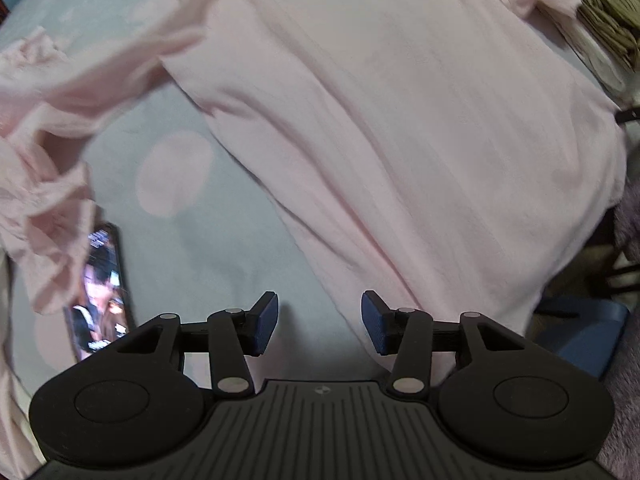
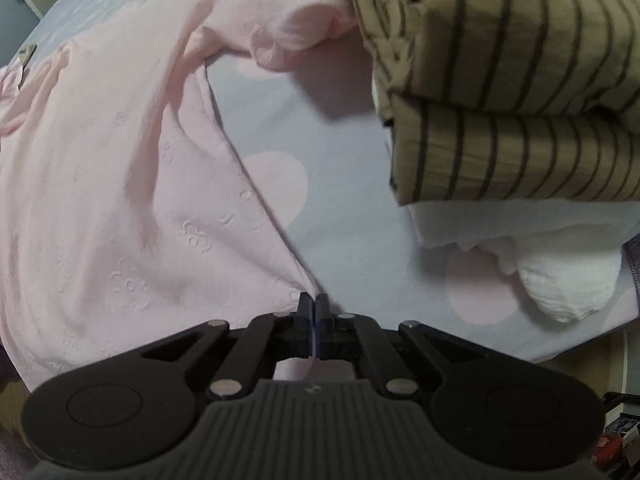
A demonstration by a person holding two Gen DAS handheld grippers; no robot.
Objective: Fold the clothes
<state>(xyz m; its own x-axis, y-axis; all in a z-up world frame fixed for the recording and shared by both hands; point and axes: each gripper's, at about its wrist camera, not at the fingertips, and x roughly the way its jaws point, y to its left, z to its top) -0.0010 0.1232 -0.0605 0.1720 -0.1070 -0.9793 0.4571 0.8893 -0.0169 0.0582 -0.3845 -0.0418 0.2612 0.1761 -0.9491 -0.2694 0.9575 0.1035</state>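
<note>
A pale pink long-sleeved shirt (image 1: pixel 380 100) lies spread on the bed, its hem toward the near edge. It also shows in the right wrist view (image 2: pixel 100 168), with faint embossed flowers. My left gripper (image 1: pixel 319 322) is open and empty, hovering above the shirt's lower left edge. The left sleeve (image 1: pixel 44 152) lies bunched at the left. My right gripper (image 2: pixel 314 306) is shut on the shirt's lower right hem corner. The right sleeve (image 2: pixel 288 28) lies crumpled at the far side.
A lit phone (image 1: pixel 102 292) lies on the grey sheet with pink dots (image 1: pixel 180 200), partly under the left sleeve. A folded tan striped garment (image 2: pixel 512 92) is stacked on folded white cloth (image 2: pixel 560 280) at the right. The bed edge runs along the near right.
</note>
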